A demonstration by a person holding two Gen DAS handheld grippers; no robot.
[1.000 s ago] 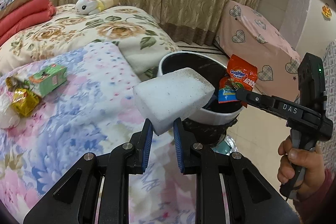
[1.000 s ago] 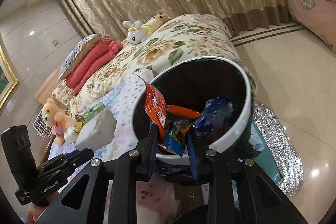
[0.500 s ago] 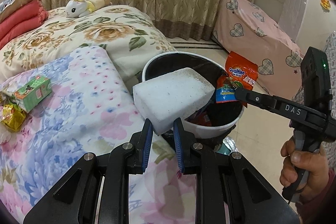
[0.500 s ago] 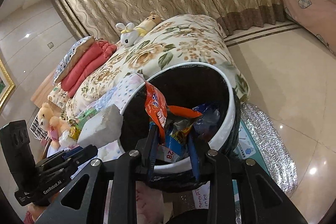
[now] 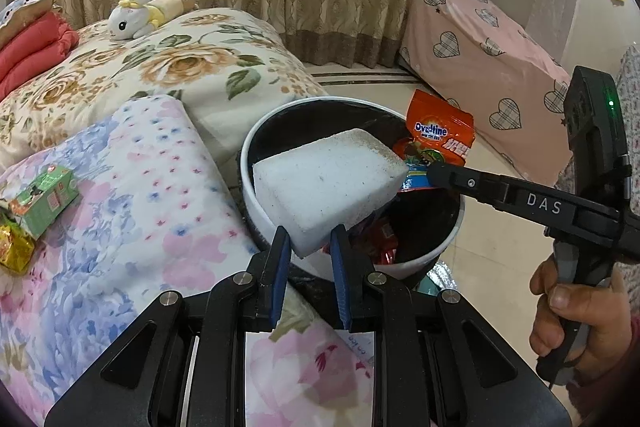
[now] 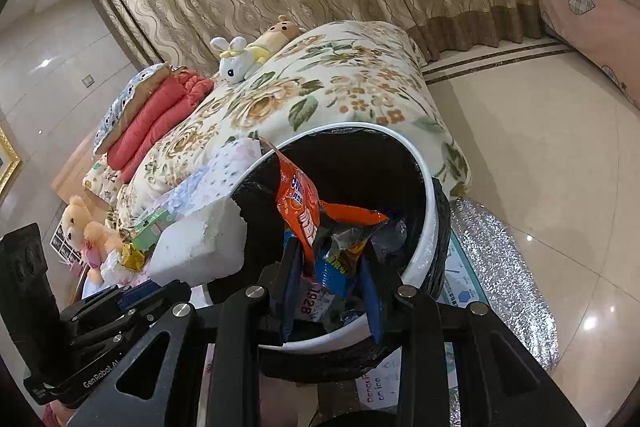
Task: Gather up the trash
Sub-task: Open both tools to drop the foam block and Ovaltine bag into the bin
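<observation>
Two pieces of trash were held over the bin [image 5: 256, 163] at once, and both drops needed care. A white foam block [image 5: 328, 183] was pinched by one lower corner between the blue pads of the left gripper [image 5: 306, 259], the jaws nearly closed on it. Most of the block was hung out over the near rim, so it was judged best carried a little further across the opening before release; let go too early, it could be tipped back onto the flowered quilt [image 5: 120, 207].

An orange snack wrapper [image 6: 298, 211] was seen between the fingers of the right gripper [image 6: 330, 287], above the black liner, with other wrappers already lying inside. Those jaws were parted only modestly; whether the pads were pressed on the wrapper could not be told for certain. A light, crumpled packet like that was thought likely to cling to a pad, so a fuller opening and a small shake were advised.

One green carton [image 5: 44, 201] and a gold foil wrapper [image 5: 14, 253] were left on the quilt, well apart from the bin.
</observation>
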